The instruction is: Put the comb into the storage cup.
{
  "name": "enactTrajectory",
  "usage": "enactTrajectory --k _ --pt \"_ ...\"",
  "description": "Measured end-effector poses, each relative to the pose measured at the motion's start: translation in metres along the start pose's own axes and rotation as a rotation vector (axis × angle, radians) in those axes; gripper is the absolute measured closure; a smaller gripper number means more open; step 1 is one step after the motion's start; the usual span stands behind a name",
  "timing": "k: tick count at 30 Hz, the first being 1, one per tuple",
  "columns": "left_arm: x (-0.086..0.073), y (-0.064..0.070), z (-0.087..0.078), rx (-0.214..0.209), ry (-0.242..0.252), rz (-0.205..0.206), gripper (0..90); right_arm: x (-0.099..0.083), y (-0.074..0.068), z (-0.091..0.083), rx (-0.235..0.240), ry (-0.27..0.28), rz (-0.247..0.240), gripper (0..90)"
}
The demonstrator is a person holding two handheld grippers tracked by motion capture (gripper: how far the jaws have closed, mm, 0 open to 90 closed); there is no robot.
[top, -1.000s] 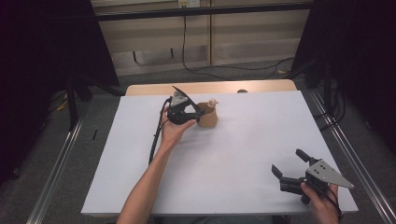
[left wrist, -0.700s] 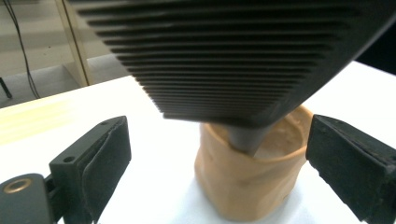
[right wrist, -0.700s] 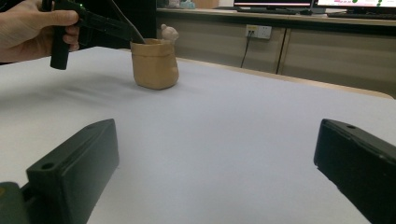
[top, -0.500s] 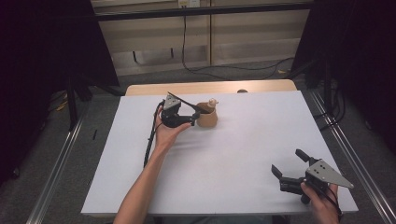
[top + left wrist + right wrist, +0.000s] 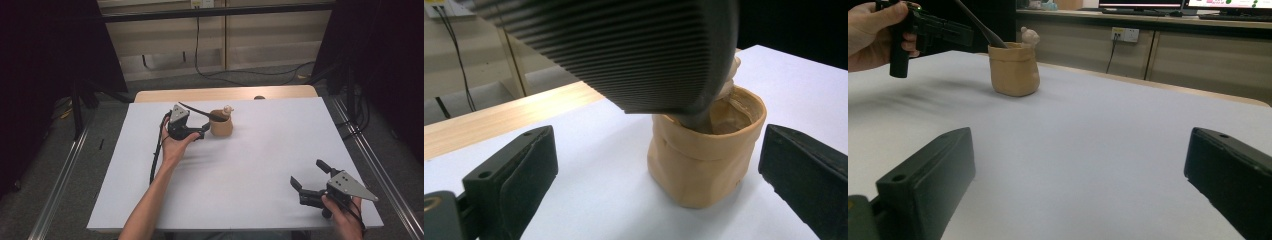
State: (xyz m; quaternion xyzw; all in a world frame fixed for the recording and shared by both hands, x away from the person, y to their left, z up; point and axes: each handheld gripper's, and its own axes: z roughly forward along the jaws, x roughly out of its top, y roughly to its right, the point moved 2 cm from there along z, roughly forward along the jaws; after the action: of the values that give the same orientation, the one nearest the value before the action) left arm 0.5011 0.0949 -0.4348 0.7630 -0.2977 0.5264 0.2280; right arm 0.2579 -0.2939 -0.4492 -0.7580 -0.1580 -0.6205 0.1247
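From above, my left gripper (image 5: 199,131) sits just beside the tan pouch (image 5: 221,127) near the far edge of the white table (image 5: 260,165), a black comb (image 5: 200,112) slanting into the pouch; my right gripper (image 5: 306,179) rests open near the front right corner. Along my left gripper's jaws, spread wide and empty, the pouch (image 5: 704,150) stands between them with the ribbed comb (image 5: 624,50) dipping inside. Along my right gripper's parted jaws, the pouch (image 5: 1014,69) stands well apart across the table.

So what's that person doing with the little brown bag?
A person works at a white table with a claw in each hand. The left claw sits open beside a small tan pouch, which stands upright with a black comb leaning out of it. The right claw, also open, waits near the table's front corner.
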Motion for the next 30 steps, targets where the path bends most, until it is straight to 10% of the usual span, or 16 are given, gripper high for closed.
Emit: enactTrajectory --k 10,17,30 --pt "0.004 0.003 -0.018 0.004 0.076 0.038 3.2 0.0 0.0 0.0 0.0 0.0 -0.002 0.0" --pt "-0.001 -0.001 -0.025 -0.016 0.087 -0.057 3.2 0.0 0.0 0.0 -0.001 -0.001 -0.001 0.0" --pt "-0.007 0.004 -0.045 0.013 0.08 0.04 4.0 0.0 -0.001 0.003 0.0 -0.001 -0.006 0.0"
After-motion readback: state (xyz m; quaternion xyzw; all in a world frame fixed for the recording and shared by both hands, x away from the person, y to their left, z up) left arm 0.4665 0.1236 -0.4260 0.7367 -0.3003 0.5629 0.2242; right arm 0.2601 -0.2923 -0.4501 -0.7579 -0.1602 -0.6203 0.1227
